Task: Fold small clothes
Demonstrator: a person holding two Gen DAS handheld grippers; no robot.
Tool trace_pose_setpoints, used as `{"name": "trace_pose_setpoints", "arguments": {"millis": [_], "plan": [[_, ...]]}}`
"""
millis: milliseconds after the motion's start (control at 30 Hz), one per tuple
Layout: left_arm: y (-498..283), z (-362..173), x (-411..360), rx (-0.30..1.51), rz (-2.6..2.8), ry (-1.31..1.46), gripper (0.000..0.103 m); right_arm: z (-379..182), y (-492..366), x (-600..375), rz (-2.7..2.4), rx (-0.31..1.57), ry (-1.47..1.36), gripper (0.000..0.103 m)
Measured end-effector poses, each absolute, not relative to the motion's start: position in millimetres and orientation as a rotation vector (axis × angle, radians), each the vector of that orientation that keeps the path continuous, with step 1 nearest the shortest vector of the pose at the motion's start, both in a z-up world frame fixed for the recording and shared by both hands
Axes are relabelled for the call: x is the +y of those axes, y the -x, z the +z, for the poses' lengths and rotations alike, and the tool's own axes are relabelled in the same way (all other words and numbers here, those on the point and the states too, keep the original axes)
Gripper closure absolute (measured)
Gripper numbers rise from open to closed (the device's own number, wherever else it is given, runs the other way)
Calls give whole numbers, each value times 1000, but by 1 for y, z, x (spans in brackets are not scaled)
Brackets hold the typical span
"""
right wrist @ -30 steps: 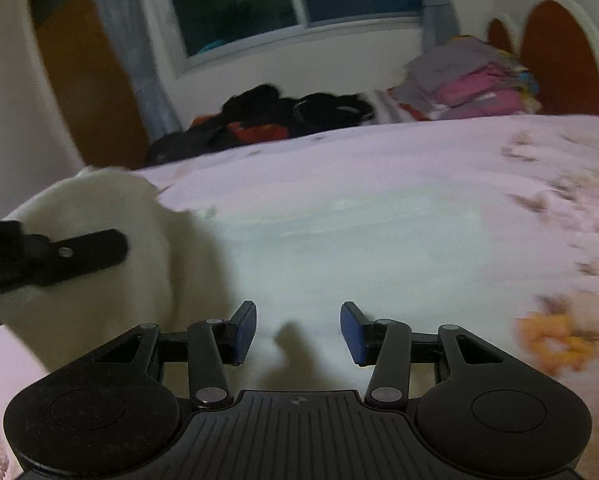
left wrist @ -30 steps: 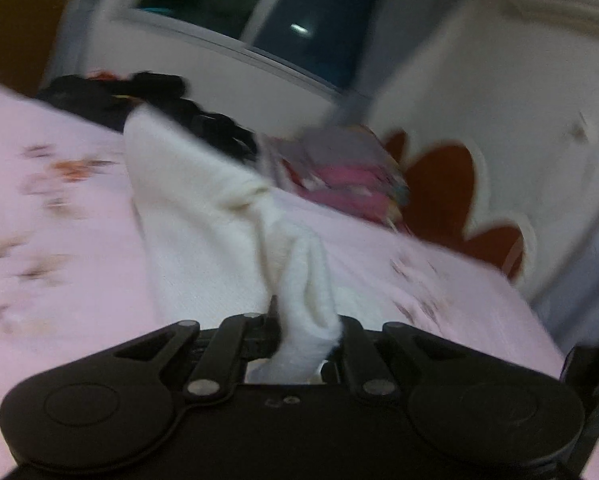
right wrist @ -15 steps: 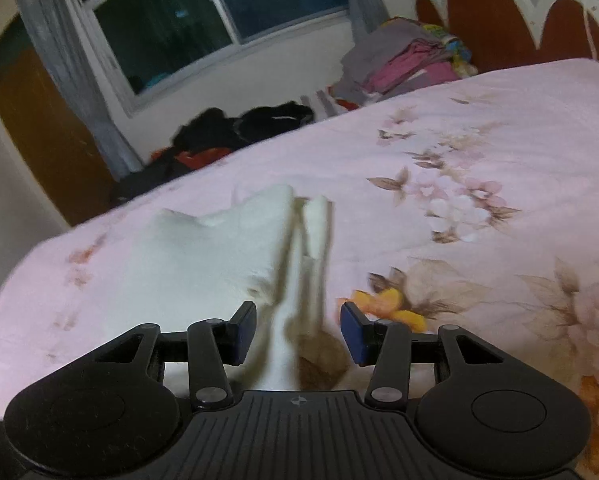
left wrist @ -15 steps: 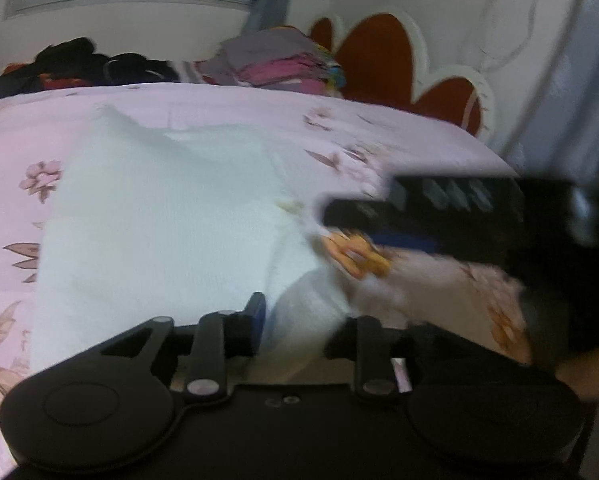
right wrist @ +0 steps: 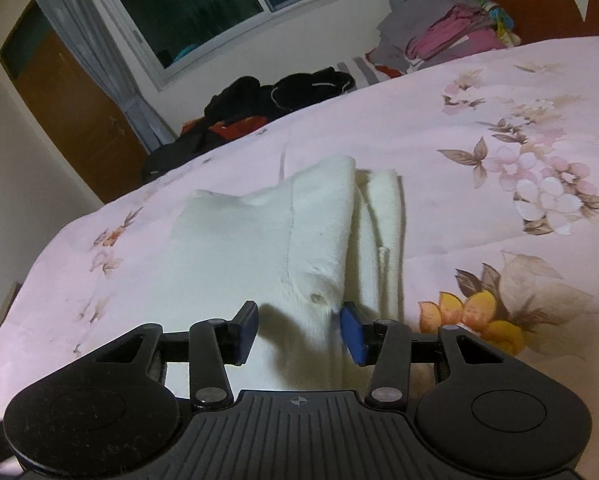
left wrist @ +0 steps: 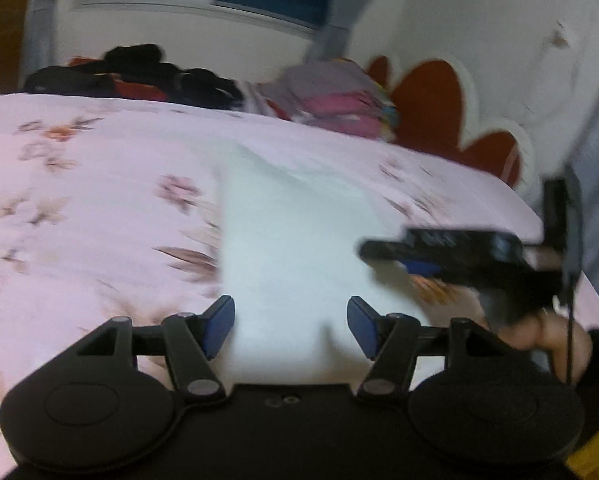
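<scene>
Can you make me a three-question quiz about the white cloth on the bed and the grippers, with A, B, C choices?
1. Where does the white garment lie?
A. on the pink floral bedspread
B. on the window sill
C. on the dark clothes pile

2. What colour are the pads of the right gripper?
A. red
B. blue
C. yellow

3. What is the left gripper doing with the garment?
A. clamping it tight
B. lifting it off the bed
C. its pads stand apart, not pressing it

Answers:
1 A, the white garment lies flat on the flowered sheet.
2 B, both pads show blue.
3 C, the left gripper's jaws are opening and the cloth lies loose between them.
</scene>
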State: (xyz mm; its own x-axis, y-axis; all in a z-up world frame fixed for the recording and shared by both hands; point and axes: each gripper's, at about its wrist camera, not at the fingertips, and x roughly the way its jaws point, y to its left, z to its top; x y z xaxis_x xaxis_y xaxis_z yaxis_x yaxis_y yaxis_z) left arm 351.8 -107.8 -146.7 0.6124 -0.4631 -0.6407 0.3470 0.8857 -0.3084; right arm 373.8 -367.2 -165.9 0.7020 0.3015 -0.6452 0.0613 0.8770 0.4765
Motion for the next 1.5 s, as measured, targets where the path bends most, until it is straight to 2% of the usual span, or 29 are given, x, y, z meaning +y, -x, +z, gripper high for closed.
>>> {"name": "trace_pose_setpoints", "arguments": {"millis": [200,233,267,367,500,667,833,967,1233,1500], "plan": [[-375,-144,-90,771,-391,199,42,-172,-383,-371,125,792,-548,58],[-379,-145,-90,776,-384,207,42,-173,-384,-371,122,792,-552,75],[-384,-146,-91,782,-379,218,42,-173,-387,-371,124,798,-560,82],[-398,-147,-91,780,-380,216,42,-172,-388,-369,116,797,-556,84],[-414,-152,-103,790,-398,205,42,-160,-382,-367,89,766,-503,93],[-426,-160,-118,810,-442,211,42,-150,-366,-373,66,749,-442,94],[-433,-177,-128,860,-457,209,42,-168,-366,-378,10,783,-415,93],[-438,-190,-127,900,-441,224,38,-163,-371,-373,10,780,-374,93],[-439,-191,-121,914,-456,233,35,-142,-332,-370,-17,759,-360,90],[-439,-187,-124,915,-452,202,35,-152,-304,-351,-8,809,-322,90]]}}
